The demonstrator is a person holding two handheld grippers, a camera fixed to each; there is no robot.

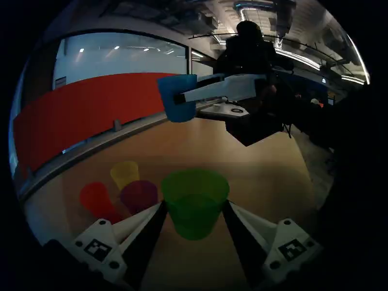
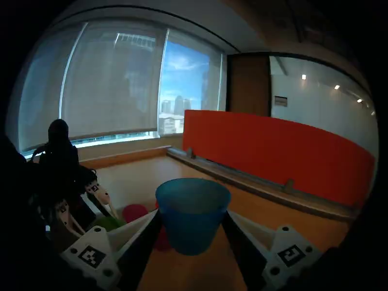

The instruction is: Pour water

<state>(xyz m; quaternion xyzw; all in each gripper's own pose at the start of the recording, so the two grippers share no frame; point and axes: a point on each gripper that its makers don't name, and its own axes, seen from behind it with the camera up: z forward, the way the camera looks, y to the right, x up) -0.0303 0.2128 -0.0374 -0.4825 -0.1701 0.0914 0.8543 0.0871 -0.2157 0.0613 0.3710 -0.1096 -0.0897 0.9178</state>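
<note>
In the left gripper view a green translucent cup (image 1: 195, 202) stands upright between my left gripper (image 1: 194, 218) fingers, which press on its sides. Farther off and higher in that view, the right gripper (image 1: 180, 98) holds a blue cup (image 1: 177, 97) raised above the wooden table (image 1: 252, 165). In the right gripper view the same blue cup (image 2: 192, 213) sits upright, clamped in my right gripper (image 2: 192, 228). Below and to the left there, the left gripper (image 2: 104, 213) shows with the green cup (image 2: 109, 223). No water is visible in either cup.
Red (image 1: 97, 200), yellow (image 1: 125, 173) and purple (image 1: 139, 195) cups stand on the table left of the green one. An orange partition (image 1: 87, 109) runs along the table's far edge. A dark seated person (image 1: 247, 48) is behind the right gripper. Windows (image 2: 121, 82) lie beyond.
</note>
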